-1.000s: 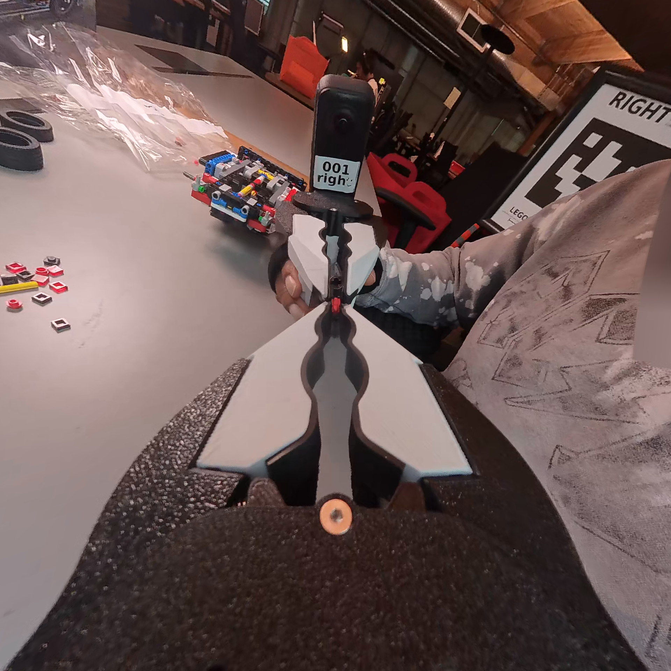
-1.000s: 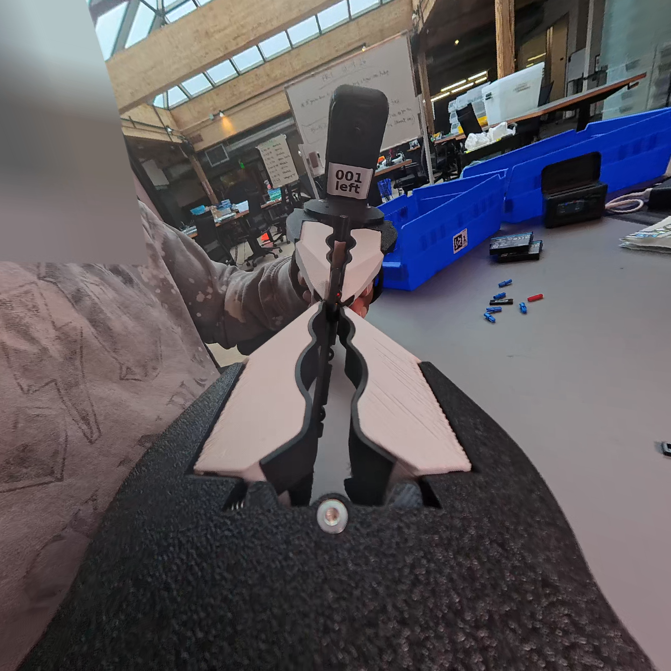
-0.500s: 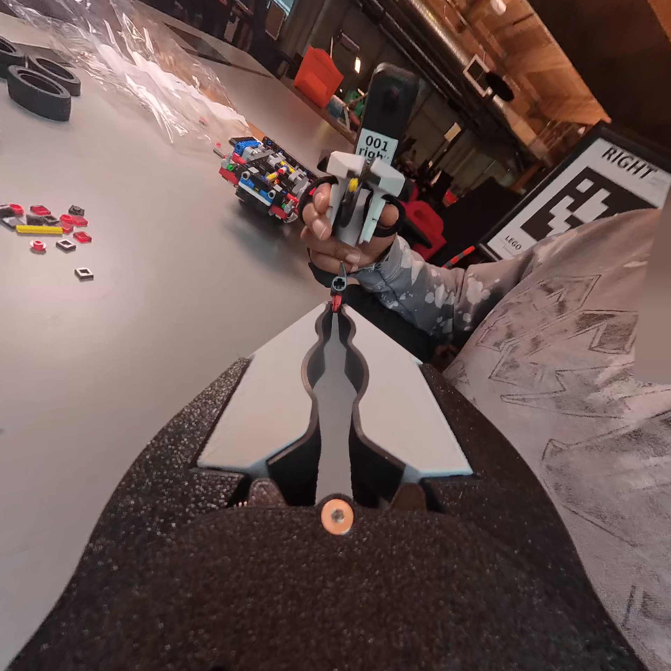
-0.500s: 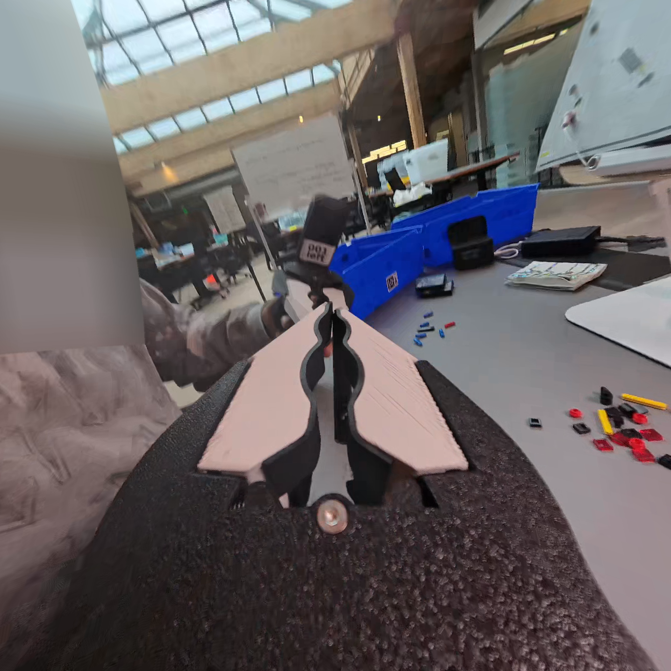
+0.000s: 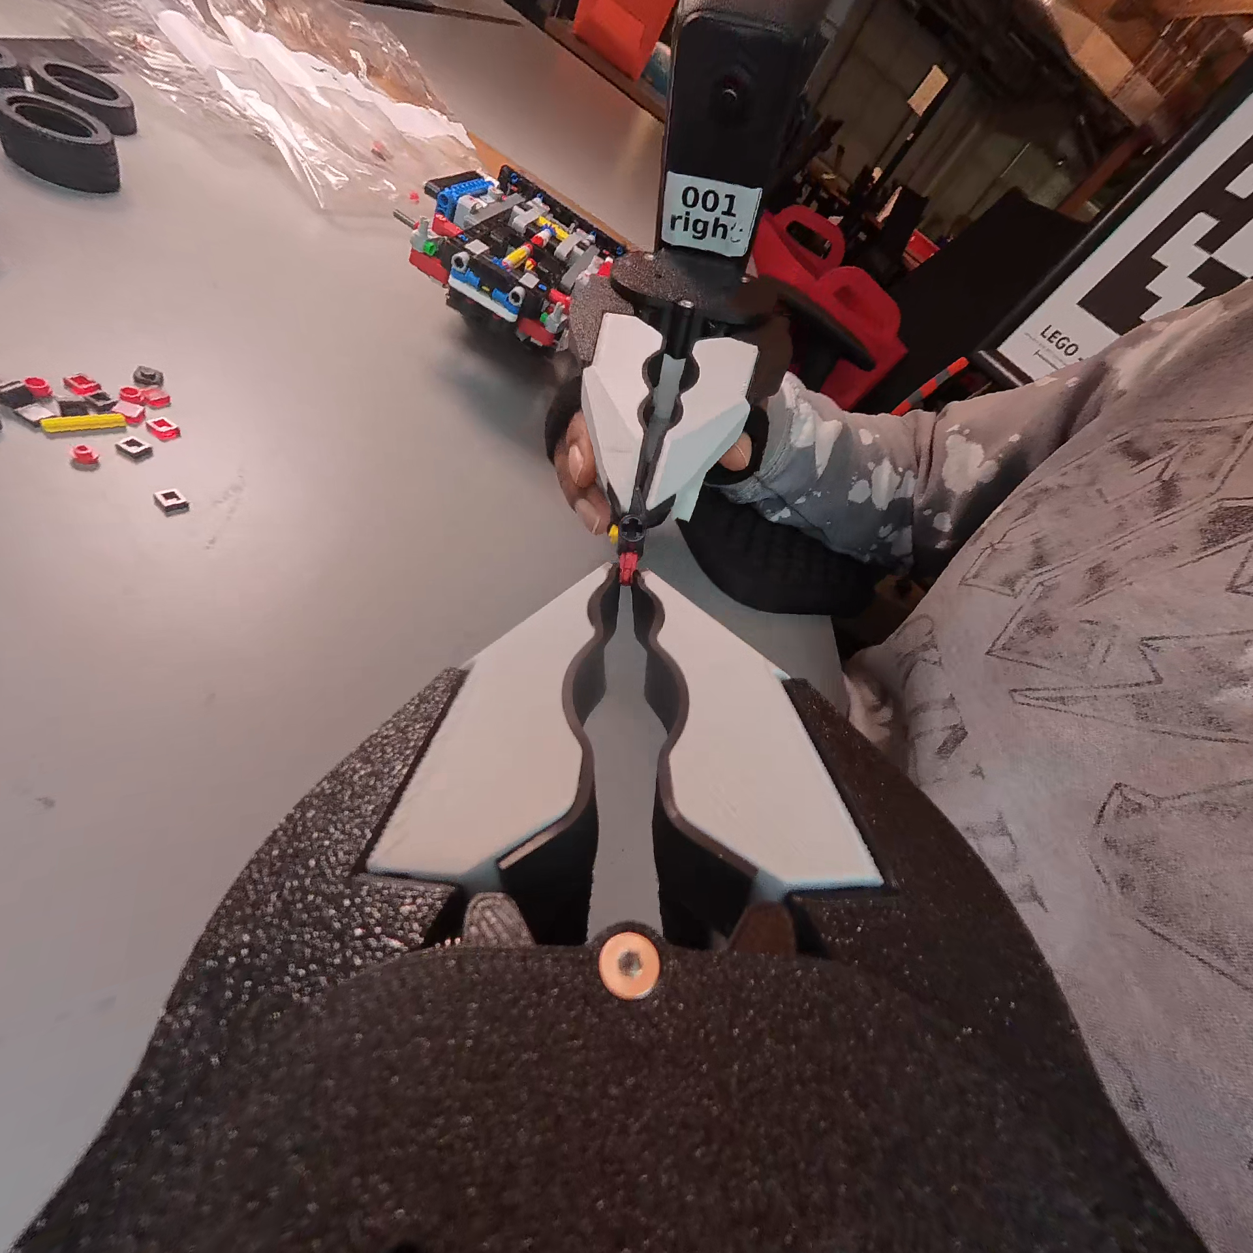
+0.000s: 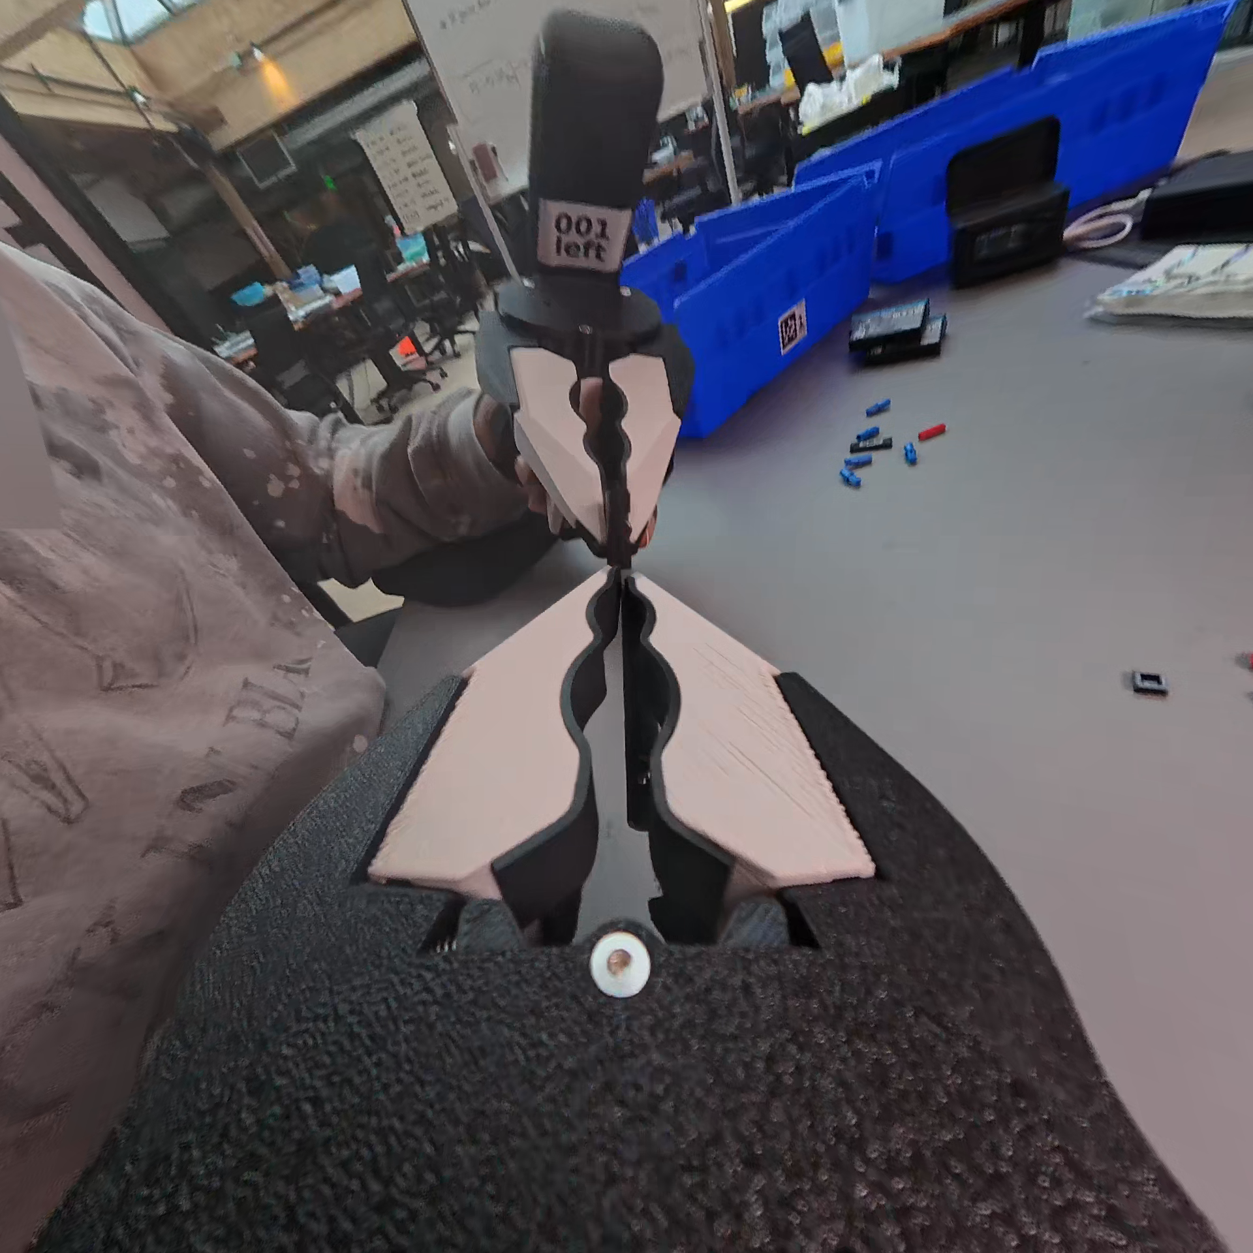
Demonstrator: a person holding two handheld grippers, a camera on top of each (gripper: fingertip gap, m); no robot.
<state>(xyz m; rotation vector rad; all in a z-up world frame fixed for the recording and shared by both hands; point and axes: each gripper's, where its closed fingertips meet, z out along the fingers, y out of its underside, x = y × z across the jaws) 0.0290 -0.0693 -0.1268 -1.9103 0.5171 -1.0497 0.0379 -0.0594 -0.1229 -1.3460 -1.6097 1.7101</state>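
Red and tiny, a peg (image 5: 628, 568) is pinched in the tips of the left tongs (image 5: 627, 576). Tip to tip with them, the right tongs (image 5: 634, 519) squeeze a thin black piece (image 5: 632, 525) with a yellow bit, touching the peg. A colourful brick car (image 5: 505, 268) sits behind the right tongs. Little red and black bricks (image 5: 102, 413) lie well left on the grey table (image 5: 271, 542). Blue bins (image 6: 780, 298) stand behind the left tongs.

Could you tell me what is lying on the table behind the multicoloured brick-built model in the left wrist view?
Crumpled clear plastic bags lie behind the brick-built model. The right gripper covers its right end.
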